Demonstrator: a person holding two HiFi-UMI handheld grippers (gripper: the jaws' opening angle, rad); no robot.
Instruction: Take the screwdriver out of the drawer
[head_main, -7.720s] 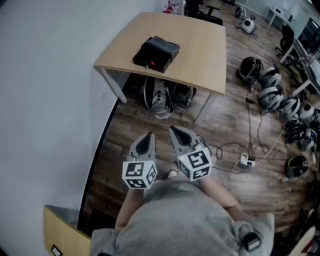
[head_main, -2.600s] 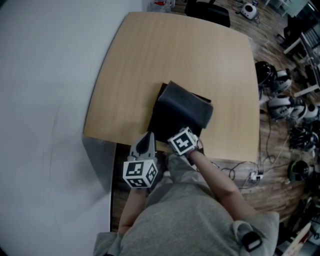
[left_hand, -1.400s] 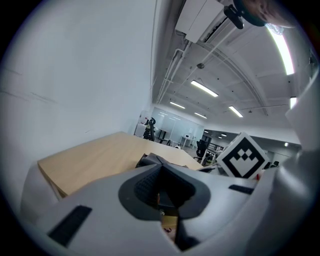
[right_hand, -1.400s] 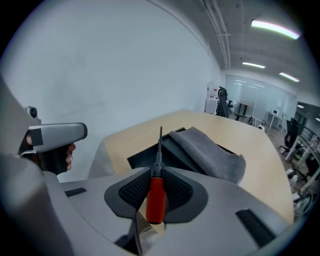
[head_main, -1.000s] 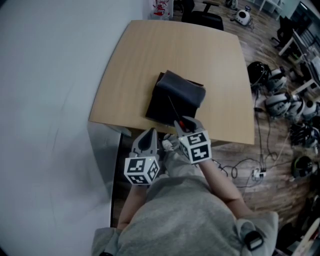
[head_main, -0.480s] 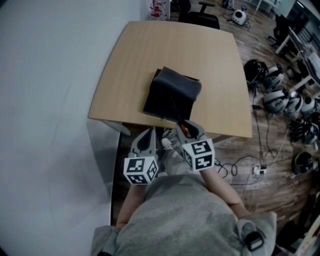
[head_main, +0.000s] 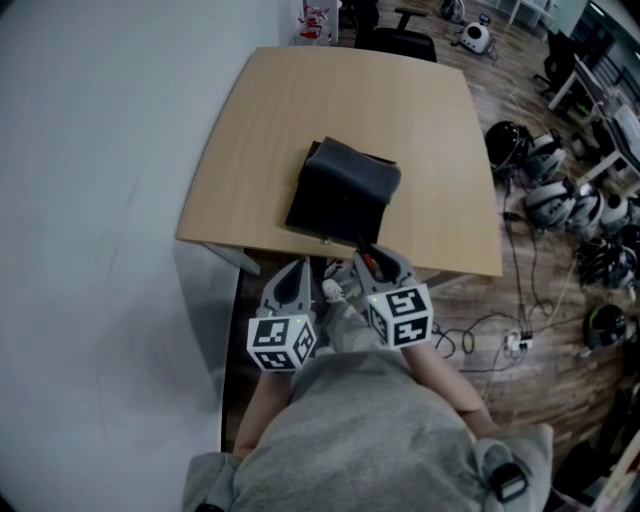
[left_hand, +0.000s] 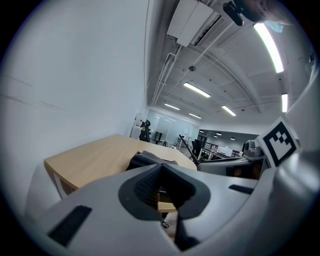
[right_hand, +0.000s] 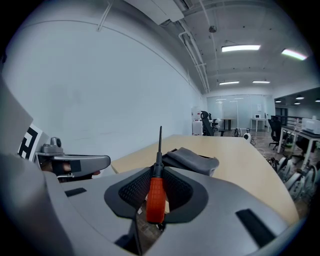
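— So, where's the screwdriver (right_hand: 155, 197)?
— Clamped by its orange handle in the right gripper (head_main: 370, 265), shaft pointing forward. It hangs off the near edge of the table (head_main: 260, 130), clear of the black drawer box (head_main: 340, 192).
— And the left gripper (left_hand: 161, 190)?
— Jaws together on nothing, parked alongside, probably so it doesn't crowd the tool. Open floor (head_main: 470, 310) lies right; the wall (head_main: 90, 200) hems the left.
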